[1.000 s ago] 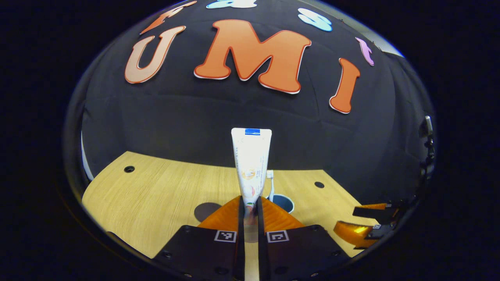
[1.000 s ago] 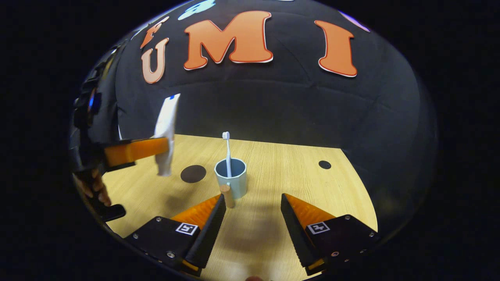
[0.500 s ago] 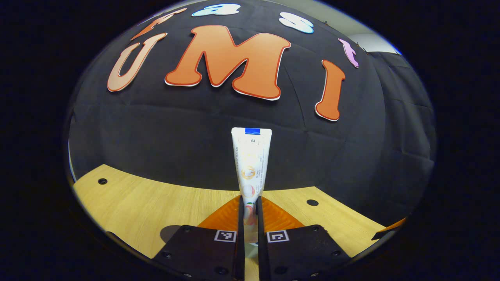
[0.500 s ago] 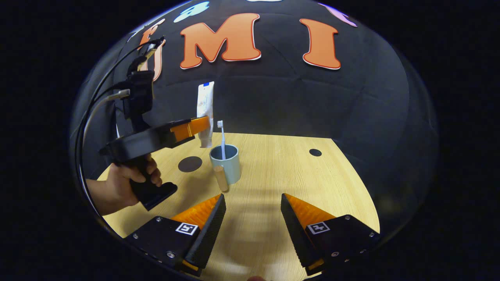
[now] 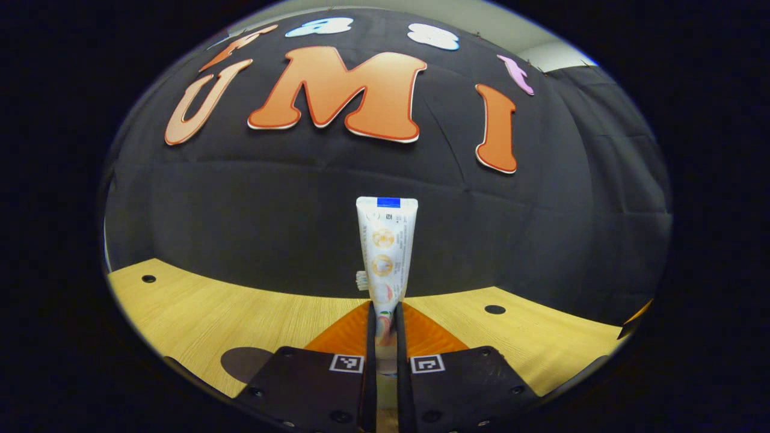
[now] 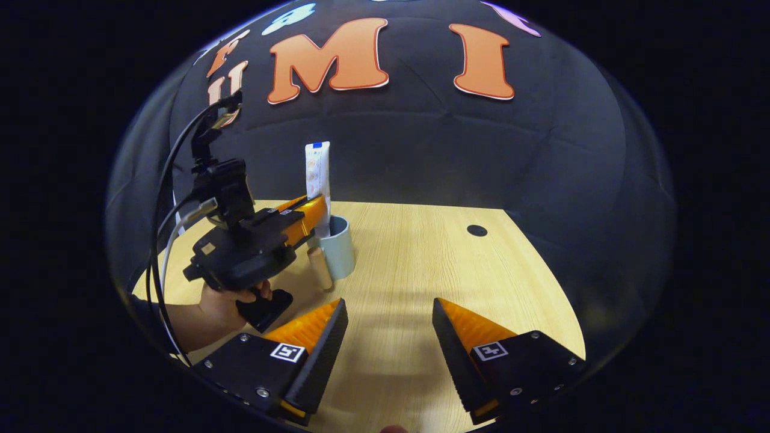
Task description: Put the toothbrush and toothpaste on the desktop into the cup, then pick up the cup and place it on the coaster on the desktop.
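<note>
Clamping the toothpaste [image 5: 385, 246] low on its body, the left gripper [image 6: 313, 211] is holding the tube upright right above the cup [image 6: 337, 246], while the right gripper [image 6: 390, 328] is waiting over the desktop [image 6: 421, 270] with its fingers spread wide and nothing between them. The toothbrush [image 5: 362, 280] head is peeking out just beside the tube, so a careless descent is risking a jam against it. Catching the rim could also be tipping the cup, since nothing is steadying it.

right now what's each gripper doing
left gripper: shut on the toothpaste, held upright over the cup.
right gripper: open, holding nothing.
</note>
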`<state>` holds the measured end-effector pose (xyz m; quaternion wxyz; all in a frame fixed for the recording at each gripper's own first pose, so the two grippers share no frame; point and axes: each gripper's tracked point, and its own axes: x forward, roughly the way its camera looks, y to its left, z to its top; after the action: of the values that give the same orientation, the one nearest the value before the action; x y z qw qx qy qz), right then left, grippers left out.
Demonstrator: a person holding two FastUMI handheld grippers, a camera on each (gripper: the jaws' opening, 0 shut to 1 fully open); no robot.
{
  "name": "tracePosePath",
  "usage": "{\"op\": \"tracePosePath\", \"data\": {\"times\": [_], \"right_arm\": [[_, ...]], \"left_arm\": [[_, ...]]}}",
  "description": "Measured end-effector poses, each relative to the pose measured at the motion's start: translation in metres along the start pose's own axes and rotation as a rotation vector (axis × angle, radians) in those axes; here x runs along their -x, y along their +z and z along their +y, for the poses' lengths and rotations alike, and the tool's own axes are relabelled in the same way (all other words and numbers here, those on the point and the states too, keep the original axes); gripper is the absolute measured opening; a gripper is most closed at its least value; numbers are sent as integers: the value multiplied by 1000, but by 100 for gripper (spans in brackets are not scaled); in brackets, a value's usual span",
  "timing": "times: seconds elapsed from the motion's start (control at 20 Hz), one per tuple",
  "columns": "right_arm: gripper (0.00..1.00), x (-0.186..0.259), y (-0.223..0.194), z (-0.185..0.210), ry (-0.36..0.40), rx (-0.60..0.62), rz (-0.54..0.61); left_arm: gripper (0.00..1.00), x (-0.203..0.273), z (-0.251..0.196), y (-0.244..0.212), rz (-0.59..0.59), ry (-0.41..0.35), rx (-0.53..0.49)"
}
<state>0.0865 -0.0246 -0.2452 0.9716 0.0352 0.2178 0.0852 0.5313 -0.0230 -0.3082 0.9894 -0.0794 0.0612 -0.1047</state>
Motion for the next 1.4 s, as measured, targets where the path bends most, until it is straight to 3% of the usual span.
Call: {"op": "tracePosePath", "data": {"times": [0.2,0.55,0.8,1.1,1.3,1.4], "right_arm": [[87,-4,-4,-2,3,-4,4],[87,-6,-11,-12,5,-14,20],[86,-8,-12,-12,11,-21,20],[87,-6,-7,-16,12,-55,9],[86,6,2,-34,-19,-70,-8],[86,14,4,-48,-41,-79,-10]], "left_arm": [[14,5,-12,-15,1,-11,-50],[14,11,-3,-15,-14,60,-80],[32,9,-2,-3,-14,54,-97],[57,-5,-8,-15,140,51,-60],[57,1,-14,-8,205,94,-90],[59,1,-26,-3,218,81,-84]]}}
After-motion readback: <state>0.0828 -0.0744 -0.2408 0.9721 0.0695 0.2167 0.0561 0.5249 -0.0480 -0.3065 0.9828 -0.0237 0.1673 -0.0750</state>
